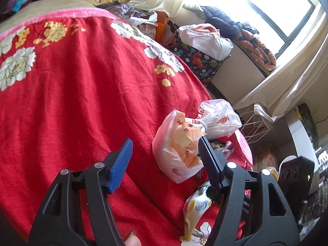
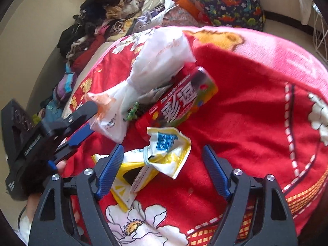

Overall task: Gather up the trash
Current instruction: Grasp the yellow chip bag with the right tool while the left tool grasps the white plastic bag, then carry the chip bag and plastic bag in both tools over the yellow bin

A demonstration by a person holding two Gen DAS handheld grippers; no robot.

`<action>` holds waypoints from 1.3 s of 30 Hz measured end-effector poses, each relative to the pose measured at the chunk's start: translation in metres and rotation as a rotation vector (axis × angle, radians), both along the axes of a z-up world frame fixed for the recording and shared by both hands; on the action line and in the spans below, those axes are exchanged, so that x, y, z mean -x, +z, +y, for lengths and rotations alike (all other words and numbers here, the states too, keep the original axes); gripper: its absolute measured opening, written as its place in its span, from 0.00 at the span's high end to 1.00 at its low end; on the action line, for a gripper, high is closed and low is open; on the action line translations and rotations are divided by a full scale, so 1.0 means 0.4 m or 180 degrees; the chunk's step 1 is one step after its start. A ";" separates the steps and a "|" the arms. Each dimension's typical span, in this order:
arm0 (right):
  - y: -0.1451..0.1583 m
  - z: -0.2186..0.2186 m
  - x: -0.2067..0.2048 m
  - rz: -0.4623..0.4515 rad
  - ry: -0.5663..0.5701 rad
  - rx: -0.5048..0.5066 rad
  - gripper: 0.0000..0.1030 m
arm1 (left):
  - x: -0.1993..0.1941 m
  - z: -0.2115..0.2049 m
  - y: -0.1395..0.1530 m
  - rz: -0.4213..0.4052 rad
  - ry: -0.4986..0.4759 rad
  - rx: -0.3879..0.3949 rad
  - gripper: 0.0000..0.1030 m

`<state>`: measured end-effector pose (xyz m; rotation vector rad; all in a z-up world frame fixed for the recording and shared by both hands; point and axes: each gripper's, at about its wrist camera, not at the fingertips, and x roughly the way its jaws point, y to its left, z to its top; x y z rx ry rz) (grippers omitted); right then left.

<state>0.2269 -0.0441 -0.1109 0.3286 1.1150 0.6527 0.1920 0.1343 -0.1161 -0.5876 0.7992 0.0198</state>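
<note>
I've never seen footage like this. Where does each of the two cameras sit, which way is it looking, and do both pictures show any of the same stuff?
Left wrist view: rides the left gripper, angled down across the red bedspread toward the window; a fingertip shows.
Right wrist view: rides the right gripper, angled down at the yellow wrapper; the left gripper and a hand show at left.
Shared: the knotted plastic bag, yellow wrapper, candy box, dinosaur-print bag.
</note>
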 end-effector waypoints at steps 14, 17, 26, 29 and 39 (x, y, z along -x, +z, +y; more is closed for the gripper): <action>0.039 -0.099 0.089 0.0014 -0.0014 -0.0529 0.73 | -0.022 -0.037 -0.032 0.0079 -0.0091 0.0114 0.56; 0.058 -0.133 0.112 -0.0087 -0.0073 -0.0542 0.73 | -0.013 -0.042 -0.029 0.0083 -0.0085 0.0071 0.64; 0.103 -0.224 0.158 -0.0271 -0.0188 -0.0651 0.77 | 0.049 -0.085 0.023 -0.0130 -0.0159 -0.0026 0.74; 0.112 -0.254 0.166 -0.0315 -0.0241 -0.0682 0.77 | 0.074 -0.103 0.040 -0.0199 -0.0200 -0.0015 0.74; 0.150 -0.344 0.197 -0.0471 -0.0436 -0.0760 0.78 | 0.120 -0.152 0.087 -0.0335 -0.0288 0.0007 0.74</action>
